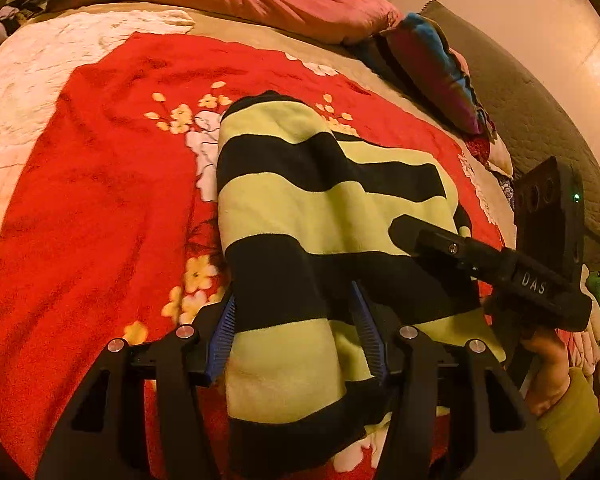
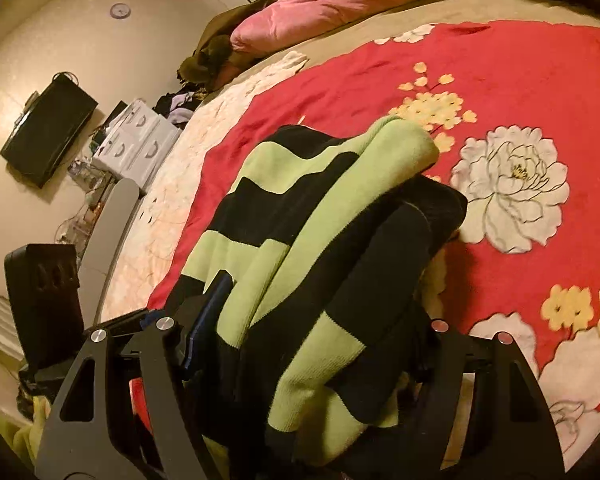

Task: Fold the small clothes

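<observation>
Gripping fuzzy green-black striped knit point(image 1: 300, 208), both tools; plush floral blanket point(image 1: 100, 200) beneath.

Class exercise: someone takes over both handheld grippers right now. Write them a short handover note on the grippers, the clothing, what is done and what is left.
Left gripper: shut on the striped garment.
Right gripper: shut on the same garment's bunched layers.
Garment: green and black stripes, near end held by both grippers, far end lying on the red floral blanket.
Done: it already looks doubled over.
Left: probably lay it flat and finish the fold.
</observation>
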The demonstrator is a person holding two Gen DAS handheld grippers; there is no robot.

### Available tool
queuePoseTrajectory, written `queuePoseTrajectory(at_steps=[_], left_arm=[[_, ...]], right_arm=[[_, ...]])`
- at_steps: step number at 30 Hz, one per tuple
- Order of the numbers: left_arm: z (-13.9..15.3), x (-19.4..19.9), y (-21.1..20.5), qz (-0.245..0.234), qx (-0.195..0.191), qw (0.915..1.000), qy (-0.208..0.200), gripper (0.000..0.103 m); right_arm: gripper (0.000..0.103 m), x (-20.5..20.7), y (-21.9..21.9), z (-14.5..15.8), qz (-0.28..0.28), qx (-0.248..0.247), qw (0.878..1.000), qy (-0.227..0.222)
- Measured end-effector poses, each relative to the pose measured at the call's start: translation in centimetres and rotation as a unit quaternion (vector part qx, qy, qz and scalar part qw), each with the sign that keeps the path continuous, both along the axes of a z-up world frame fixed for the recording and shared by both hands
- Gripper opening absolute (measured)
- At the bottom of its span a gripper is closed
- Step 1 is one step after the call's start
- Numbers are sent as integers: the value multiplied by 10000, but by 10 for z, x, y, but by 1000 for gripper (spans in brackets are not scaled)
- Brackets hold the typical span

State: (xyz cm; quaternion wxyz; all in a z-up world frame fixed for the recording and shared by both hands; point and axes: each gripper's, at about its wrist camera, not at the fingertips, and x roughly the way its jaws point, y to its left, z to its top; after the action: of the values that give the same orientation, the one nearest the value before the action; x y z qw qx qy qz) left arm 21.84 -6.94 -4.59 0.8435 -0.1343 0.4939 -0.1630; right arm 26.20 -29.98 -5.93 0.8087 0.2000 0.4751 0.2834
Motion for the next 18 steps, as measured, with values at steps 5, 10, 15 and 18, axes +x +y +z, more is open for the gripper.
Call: queuePoseTrajectory(at_steps=[5,10,15,18], left_arm=[[3,-13,13,68,44,10000,-46,52],[2,-25,25,88,81,9999,-45,52],[5,-33,32,91,127,9999,-46,52],[6,-35,34,104,145,9998,-64,52]], right_arm=[[66,-7,13,2,100,-50,9999,-41],[66,-15,26,5,206,-186,9996,-82],[66,-24,34,5,261,-279,9992,-98],[66,-28,36,5,245,-292,9992,-92]])
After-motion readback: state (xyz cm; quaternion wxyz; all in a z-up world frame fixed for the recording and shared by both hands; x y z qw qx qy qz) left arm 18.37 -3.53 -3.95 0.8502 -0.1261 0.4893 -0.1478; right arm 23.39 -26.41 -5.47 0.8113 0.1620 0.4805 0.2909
